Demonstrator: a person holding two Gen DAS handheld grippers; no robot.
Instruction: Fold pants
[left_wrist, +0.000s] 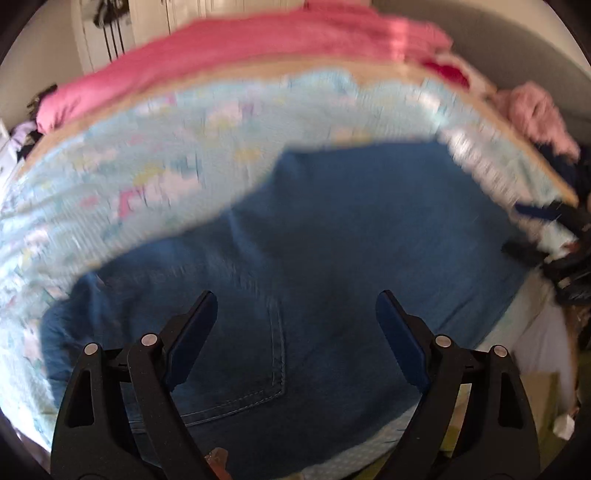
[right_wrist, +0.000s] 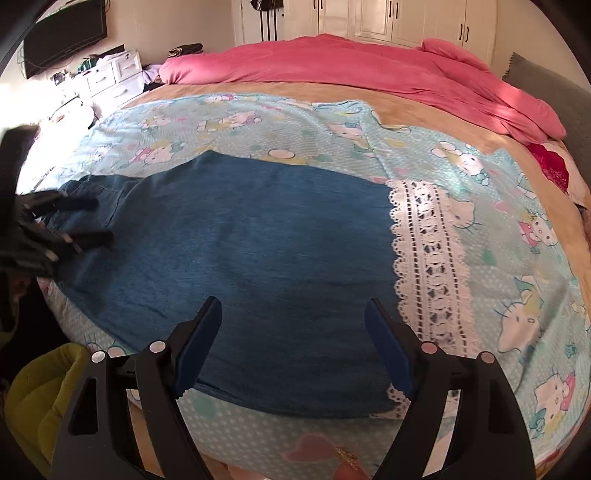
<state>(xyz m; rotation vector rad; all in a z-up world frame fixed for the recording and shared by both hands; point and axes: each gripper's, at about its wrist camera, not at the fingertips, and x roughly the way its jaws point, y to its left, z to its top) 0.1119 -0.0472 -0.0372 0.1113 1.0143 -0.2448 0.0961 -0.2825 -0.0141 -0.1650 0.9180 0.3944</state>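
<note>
A pair of blue denim pants (right_wrist: 258, 251) lies spread flat on a light-blue cartoon-cat bedsheet (right_wrist: 498, 236) covering a bed, its white lace-trimmed hem (right_wrist: 424, 266) pointing toward the sheet's right side in the right wrist view. The right tool (right_wrist: 293, 325), black with blue pads, hangs over the near edge of the denim with its jaws spread wide and nothing between them. The left tool (left_wrist: 295, 321) is likewise spread open above the waist end of the pants, where a stitched back pocket (left_wrist: 258, 369) shows between its fingers; it also appears at the left edge of the right wrist view, jaws apart over the denim there. The left wrist view is badly motion-blurred, so whether that tool touches the cloth cannot be told. A crumpled pink duvet (right_wrist: 351, 70) lies along the far side of the bed, beyond a strip of tan blanket (right_wrist: 424, 107). White drawers (right_wrist: 114, 74) stand at the far left, white wardrobe doors (right_wrist: 388, 18) behind.
</note>
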